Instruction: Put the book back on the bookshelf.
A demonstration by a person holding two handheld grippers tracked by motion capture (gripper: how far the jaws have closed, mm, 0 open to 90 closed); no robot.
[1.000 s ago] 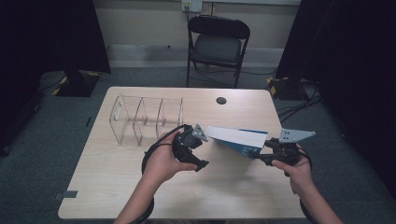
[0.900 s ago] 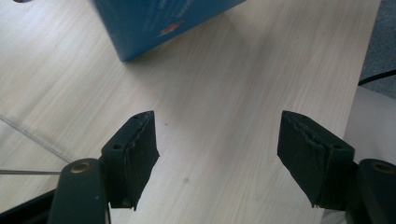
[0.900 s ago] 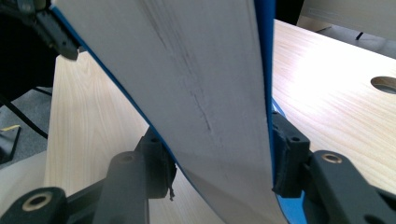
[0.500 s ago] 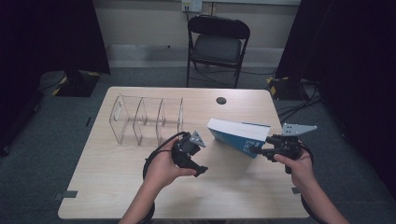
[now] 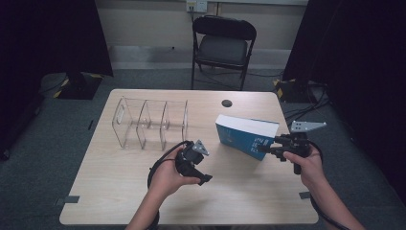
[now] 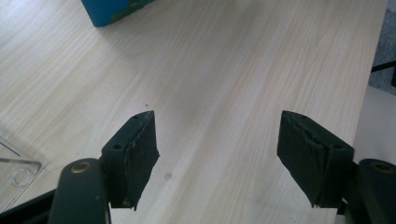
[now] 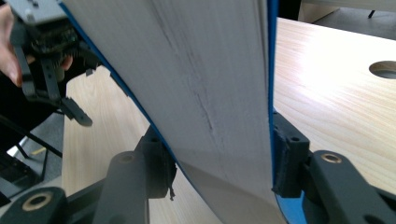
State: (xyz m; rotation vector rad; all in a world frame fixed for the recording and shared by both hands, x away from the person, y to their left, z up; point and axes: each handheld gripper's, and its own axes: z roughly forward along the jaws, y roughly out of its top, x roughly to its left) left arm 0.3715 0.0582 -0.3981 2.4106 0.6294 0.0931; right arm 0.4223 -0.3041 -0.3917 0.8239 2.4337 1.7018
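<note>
A blue book (image 5: 242, 136) with white page edges stands tilted on its edge on the right half of the table. My right gripper (image 5: 268, 147) is shut on its near right corner. In the right gripper view the pages (image 7: 210, 93) run up between the right gripper (image 7: 219, 161), whose jaws press on both covers. My left gripper (image 5: 203, 167) hovers low over the table's middle, left of the book and apart from it. In the left gripper view the left gripper (image 6: 217, 133) stands open over bare wood, with the book's corner (image 6: 116, 7) ahead.
A clear acrylic rack (image 5: 148, 124) with several slots stands on the left half of the table (image 5: 119, 191); its corner (image 6: 14, 168) lies by my left jaw. A round cable hole (image 5: 226, 103) is at the back. A black folding chair (image 5: 224, 45) stands behind the table.
The left gripper has sunk toward the table and come away from the book's left end. The right gripper has drawn the book to the right and tipped it more upright.
</note>
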